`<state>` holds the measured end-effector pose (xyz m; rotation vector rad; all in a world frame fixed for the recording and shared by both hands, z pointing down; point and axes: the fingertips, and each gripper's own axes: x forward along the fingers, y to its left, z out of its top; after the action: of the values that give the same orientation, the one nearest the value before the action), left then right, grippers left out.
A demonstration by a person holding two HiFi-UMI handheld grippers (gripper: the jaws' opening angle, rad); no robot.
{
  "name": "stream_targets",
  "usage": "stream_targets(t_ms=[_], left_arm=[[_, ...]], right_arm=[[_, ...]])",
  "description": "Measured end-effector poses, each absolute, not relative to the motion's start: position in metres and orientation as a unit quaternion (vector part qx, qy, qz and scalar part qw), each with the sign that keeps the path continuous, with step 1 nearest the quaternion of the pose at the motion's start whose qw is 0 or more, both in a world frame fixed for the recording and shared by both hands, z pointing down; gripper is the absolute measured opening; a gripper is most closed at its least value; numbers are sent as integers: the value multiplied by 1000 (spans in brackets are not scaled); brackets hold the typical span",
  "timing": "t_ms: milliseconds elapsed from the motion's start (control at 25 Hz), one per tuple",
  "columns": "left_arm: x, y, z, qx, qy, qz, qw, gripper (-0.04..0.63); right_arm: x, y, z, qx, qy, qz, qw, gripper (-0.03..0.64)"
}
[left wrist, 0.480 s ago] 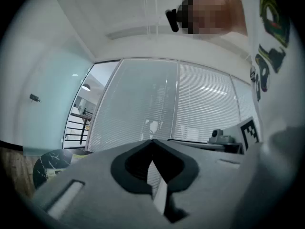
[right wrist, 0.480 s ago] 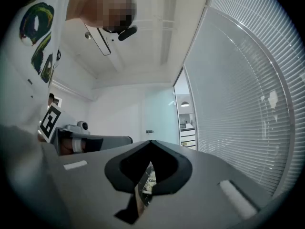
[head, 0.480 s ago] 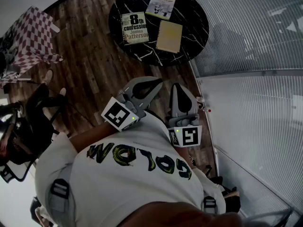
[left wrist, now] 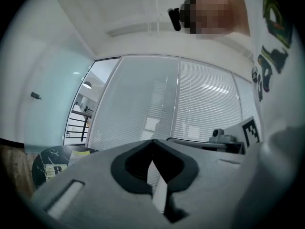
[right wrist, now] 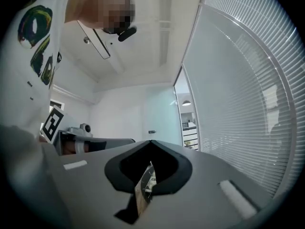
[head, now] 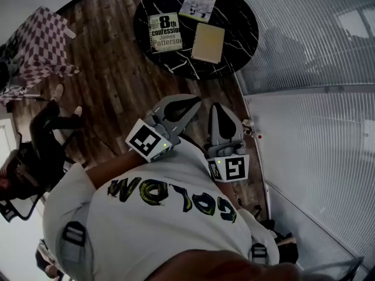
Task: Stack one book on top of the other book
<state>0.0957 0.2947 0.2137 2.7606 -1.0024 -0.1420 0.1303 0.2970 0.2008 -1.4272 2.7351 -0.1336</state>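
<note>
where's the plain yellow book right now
In the head view the plain yellow book lies on the round black table, right of the dark printed book and below the green-topped book.

3 books apart on table, ahead of L gripper, R gripper.

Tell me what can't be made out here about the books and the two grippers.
- Head view: the print on the yellow-green book is too small to read.
- Left gripper view: the left gripper, shut, covers most of the table and cuts off the 8th confession book.
- Right gripper view: the right gripper, shut, hides the table. Only a printed sliver shows through its opening.
</note>
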Motion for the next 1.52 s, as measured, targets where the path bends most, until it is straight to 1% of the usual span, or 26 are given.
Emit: stream_targets(t_ms=[200,400,800,1160,1520], left_arm=[[109,294,220,929,-349,-46,110,4],[118,297,228,926,-355,-41,118,5],[106,269,241,916,-379,-38,129,3],[98,195,242,918,-372,-47,132,4],[70,98,233,921,-363,-48,131,5]], right_arm=[[148,293,202,-464,885,-37,32,2],[158,295,216,-460,887,-46,19,3],[152,268,226,-450,891,-54,19,2],[146,197,226,-457,888,-49,7,3],[114,100,216,-455,889,-40,-2,2]])
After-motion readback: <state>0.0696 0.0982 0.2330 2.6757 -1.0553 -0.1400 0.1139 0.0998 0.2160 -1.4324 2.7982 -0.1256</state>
